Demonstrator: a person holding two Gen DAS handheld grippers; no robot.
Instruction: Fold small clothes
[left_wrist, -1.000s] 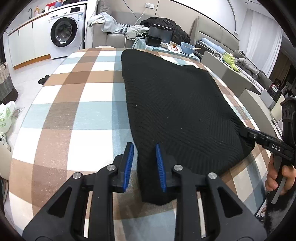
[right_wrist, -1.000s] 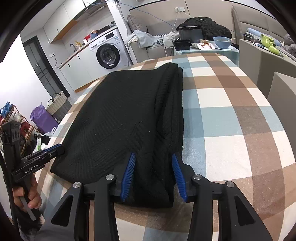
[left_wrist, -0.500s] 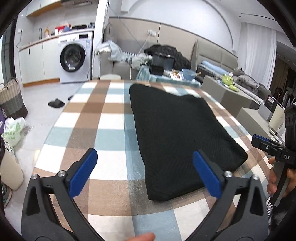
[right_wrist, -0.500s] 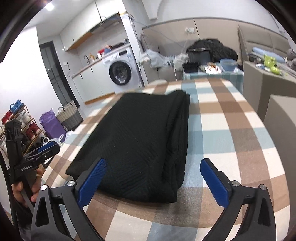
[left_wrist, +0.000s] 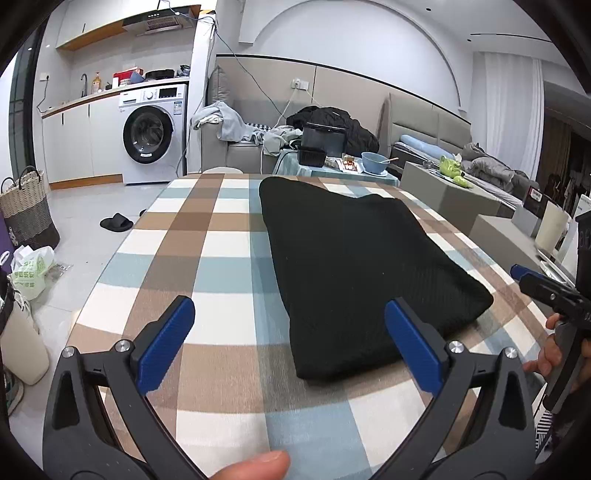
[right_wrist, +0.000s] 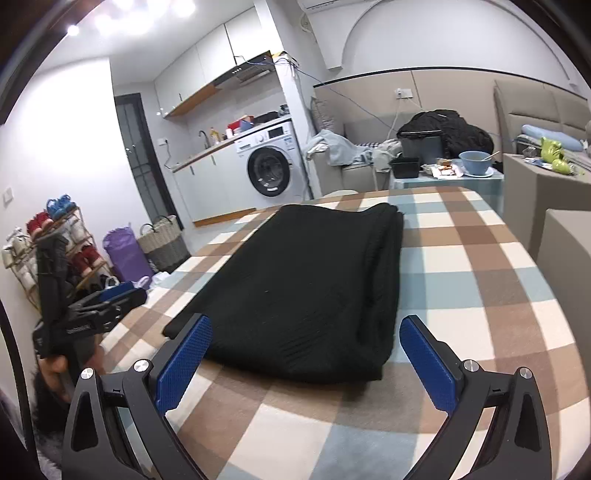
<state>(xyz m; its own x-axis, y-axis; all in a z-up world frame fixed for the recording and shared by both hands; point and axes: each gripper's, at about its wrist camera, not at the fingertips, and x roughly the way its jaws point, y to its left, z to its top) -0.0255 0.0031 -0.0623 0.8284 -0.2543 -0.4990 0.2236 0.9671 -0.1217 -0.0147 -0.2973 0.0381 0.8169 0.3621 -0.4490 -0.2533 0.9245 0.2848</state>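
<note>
Now your left gripper (left_wrist: 290, 345) stands spread wide, its 2 blue pads (left_wrist: 166, 345) clear of the cloth, with nothing pinched between them; its jaws have just been opening. The folded black knit garment (left_wrist: 354, 266) lies flat on the checked tablecloth (left_wrist: 207, 229), running from the lower centre of the left wrist frame up toward the middle, and its near corner sits between the pads' lines without touching either. Your right gripper (right_wrist: 306, 363) is spread just as wide and holds nothing; its jaws have just been opening too. In the right wrist frame the same garment (right_wrist: 317, 288) fills the centre, its near folded edge just beyond the pads (right_wrist: 184, 363). Your thumb tip (left_wrist: 255, 466) shows at the bottom edge of the left wrist frame. A white washing machine (left_wrist: 153, 133) stands in the upper left there, a blue bowl (left_wrist: 373, 162) sits on a small table behind the big one, and a woven basket (left_wrist: 26, 210) stands at the left edge.
</note>
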